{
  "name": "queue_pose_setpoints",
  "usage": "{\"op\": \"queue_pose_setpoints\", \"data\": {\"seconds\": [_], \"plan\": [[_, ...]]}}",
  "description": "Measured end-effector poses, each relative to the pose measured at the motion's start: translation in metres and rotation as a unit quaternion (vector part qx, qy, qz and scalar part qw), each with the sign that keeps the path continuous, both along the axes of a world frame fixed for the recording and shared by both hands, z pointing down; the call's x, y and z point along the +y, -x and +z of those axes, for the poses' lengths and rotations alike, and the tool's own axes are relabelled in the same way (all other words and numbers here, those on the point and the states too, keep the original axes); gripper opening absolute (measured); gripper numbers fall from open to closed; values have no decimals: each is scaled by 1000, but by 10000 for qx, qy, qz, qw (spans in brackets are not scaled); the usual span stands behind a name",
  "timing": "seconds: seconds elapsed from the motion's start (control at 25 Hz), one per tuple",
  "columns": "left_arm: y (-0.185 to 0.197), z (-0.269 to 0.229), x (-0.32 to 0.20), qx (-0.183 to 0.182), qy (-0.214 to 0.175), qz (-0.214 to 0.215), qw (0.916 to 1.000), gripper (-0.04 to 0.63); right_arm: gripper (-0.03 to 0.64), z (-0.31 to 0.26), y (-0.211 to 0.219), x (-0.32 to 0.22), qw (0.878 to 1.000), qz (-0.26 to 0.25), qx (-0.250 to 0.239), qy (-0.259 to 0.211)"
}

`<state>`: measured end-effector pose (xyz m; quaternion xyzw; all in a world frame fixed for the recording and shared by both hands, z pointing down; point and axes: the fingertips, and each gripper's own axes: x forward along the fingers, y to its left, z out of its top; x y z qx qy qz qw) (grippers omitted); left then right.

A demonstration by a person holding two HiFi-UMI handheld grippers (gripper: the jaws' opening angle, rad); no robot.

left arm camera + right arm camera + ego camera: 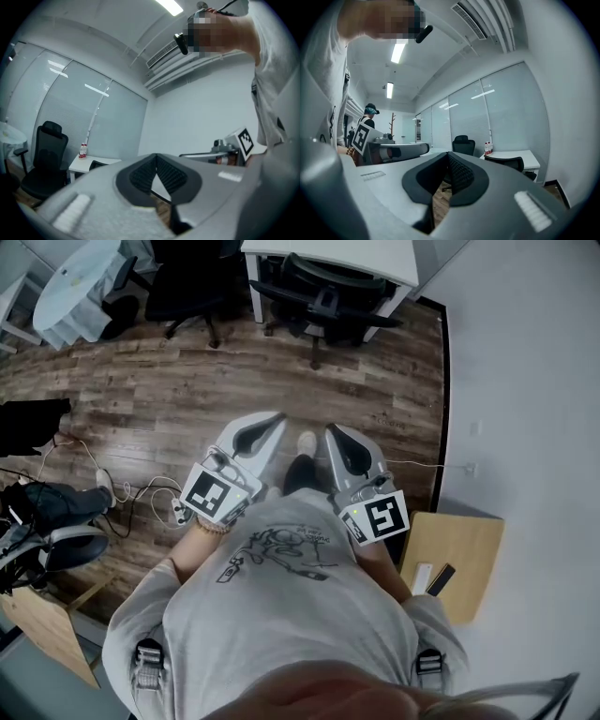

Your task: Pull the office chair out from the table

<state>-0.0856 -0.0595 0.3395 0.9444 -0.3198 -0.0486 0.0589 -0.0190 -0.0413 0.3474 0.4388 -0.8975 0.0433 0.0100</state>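
Our left gripper [272,420] and right gripper [335,433] are clenched, empty, well apart from the office chair [323,294] under the table [361,253]; we should open them before grasping its backrest.

Overhead head view; level tool views toward same table [375,259]

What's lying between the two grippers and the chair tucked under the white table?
Just bare wood floor, as the head view shows; nothing lies between the left gripper, the right gripper and the office chair.
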Motion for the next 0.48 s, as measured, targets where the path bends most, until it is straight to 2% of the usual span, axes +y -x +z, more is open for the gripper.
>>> {"op": "queue_pose_setpoints", "data": {"seconds": [0.48], "plan": [[-44,2,-103,-67,-167,39,9998,3,6,4,-44,-106,9998,-75,181,-38]]}}
